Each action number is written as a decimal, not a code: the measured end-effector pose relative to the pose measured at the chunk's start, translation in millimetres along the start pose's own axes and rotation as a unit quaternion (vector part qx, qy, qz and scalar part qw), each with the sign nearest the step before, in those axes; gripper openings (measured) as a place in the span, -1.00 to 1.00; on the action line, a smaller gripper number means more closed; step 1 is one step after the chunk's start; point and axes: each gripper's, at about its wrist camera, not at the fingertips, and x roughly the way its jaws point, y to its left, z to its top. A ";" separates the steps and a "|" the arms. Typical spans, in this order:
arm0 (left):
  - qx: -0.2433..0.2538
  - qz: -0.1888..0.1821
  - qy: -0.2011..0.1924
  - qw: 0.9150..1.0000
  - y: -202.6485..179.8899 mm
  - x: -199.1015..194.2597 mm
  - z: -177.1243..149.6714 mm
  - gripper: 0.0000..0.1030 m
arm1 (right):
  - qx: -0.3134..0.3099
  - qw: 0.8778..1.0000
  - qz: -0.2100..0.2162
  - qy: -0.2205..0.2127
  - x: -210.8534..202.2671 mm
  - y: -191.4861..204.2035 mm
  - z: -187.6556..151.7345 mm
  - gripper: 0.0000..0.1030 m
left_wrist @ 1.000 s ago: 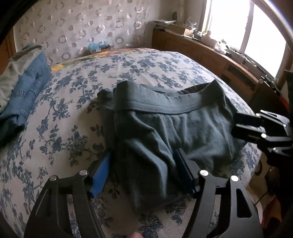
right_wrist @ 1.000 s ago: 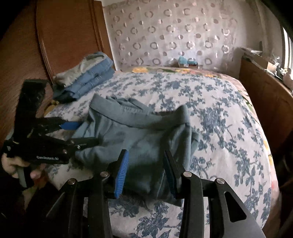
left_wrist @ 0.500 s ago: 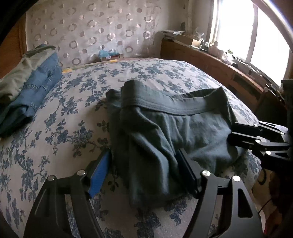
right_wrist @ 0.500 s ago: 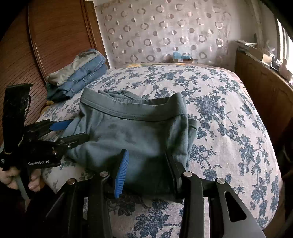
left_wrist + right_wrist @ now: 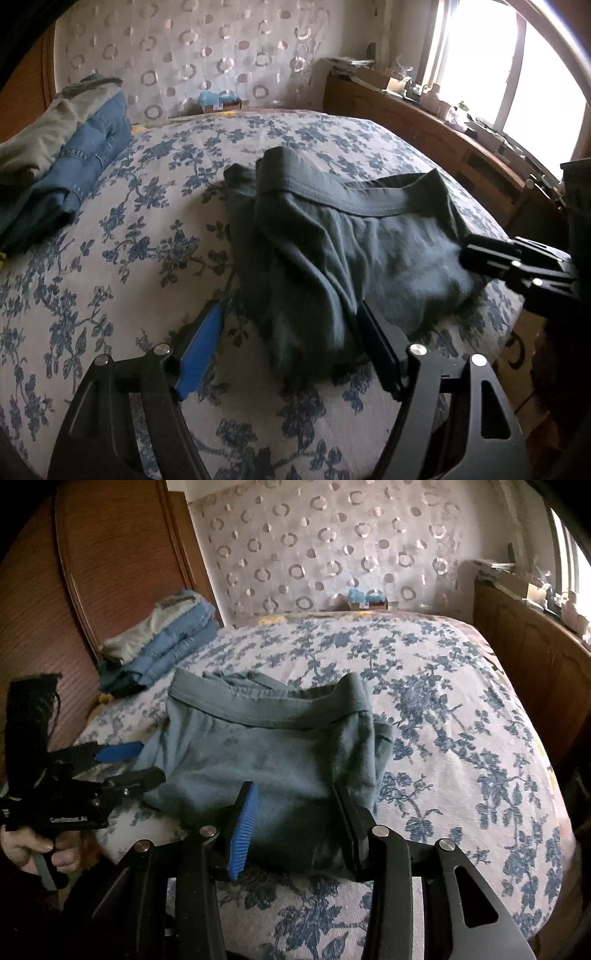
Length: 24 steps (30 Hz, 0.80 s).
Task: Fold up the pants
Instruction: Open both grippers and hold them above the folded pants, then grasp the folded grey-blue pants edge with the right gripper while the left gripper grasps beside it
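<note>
The pants [image 5: 280, 760] are laid on the bed [image 5: 461, 738] near its front edge; 1 stack of folded clothes [image 5: 166, 642] is placed behind, leftward.

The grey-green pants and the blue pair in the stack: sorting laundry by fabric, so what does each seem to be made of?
The grey-green pants look like soft matte knit, perhaps cotton jersey or fleece: limp rounded folds and a stitched elastic waistband. The blue pair in the stack looks like denim: mottled faded blue, stiffer folds, visible seam stitching. Fibre content cannot be told from here.
</note>
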 end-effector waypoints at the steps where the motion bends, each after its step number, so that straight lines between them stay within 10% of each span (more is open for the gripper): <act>1: 0.001 -0.004 -0.002 1.000 0.3 -2.5 -0.8 0.46 | 0.002 1.000 -0.002 -0.004 -3.8 -1.4 -0.5 -0.18; 10: 0.012 -0.035 -0.027 0.999 -2.6 -23.8 -12.6 0.44 | 0.008 1.000 -0.011 -0.011 -24.2 -12.1 -14.4 -0.18; 22: 0.014 -0.048 -0.013 0.999 -0.5 -11.7 -14.8 -0.37 | 0.020 1.000 -0.012 0.015 -13.6 -23.9 -22.5 -0.19; 24: 0.014 -0.055 -0.015 0.998 -1.4 -11.4 -15.8 -0.70 | 0.013 1.000 -0.003 0.018 -13.5 -23.1 -22.3 -0.57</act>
